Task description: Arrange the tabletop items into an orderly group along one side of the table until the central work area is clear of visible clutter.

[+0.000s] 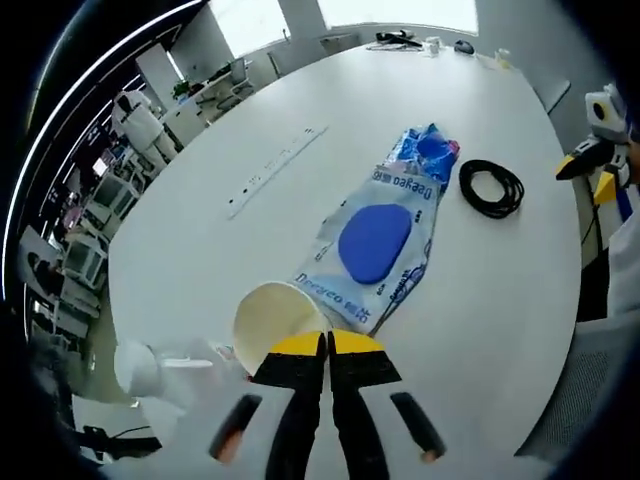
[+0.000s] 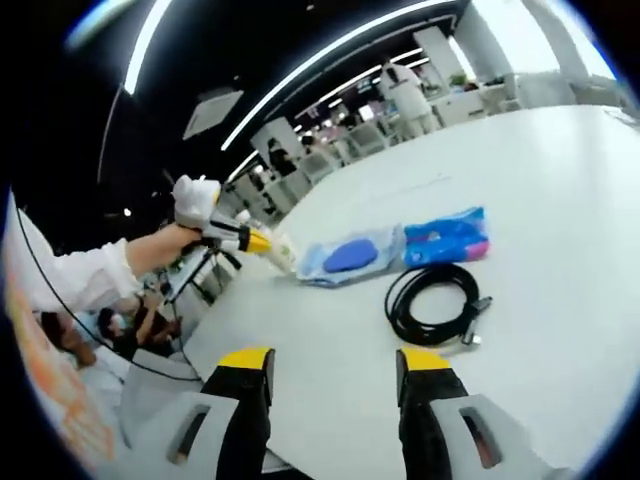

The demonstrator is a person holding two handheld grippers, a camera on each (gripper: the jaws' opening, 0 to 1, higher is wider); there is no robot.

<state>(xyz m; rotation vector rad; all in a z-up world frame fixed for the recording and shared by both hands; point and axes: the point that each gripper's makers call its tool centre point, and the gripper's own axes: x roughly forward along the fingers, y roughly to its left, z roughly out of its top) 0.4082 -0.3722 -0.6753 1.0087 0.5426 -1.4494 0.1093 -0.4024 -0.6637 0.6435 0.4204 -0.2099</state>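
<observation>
Yellow-tipped jaws of the left gripper [image 1: 327,345] are seen pressed together at the bottom of the left gripper view, pinching the near rim of a cream paper cup [image 1: 275,322]. The cup lies tipped on its side on the white table [image 1: 200,250], its open mouth turned toward the camera. Just beyond the cup, and touching or nearly touching it, a clear plastic bag with blue print [image 1: 385,240] is laid flat, a blue oval object showing through its near half and darker blue contents bunched at its far end. The bag's long axis runs away from the gripper, slanting up and to the right in that view. Just right of the bag's far end, a coiled black cable [image 1: 491,187] is seen lying flat. To the left of the bag, apart from it, a long white strip [image 1: 275,170] lies at a similar slant. At the far edge of the table a few small dark items [image 1: 400,40] can be made out, too small to name.

In the right gripper view, the right gripper [image 2: 335,362] is held with its jaws spread wide, nothing between them, above bare tabletop [image 2: 560,200]. Beyond them the coiled cable [image 2: 432,300] is seen, then the bag [image 2: 395,248] lying across the view. At the bag's left end the cup [image 2: 281,252] is pinched by the left gripper [image 2: 258,241], held by a white-gloved hand [image 2: 195,200].
</observation>
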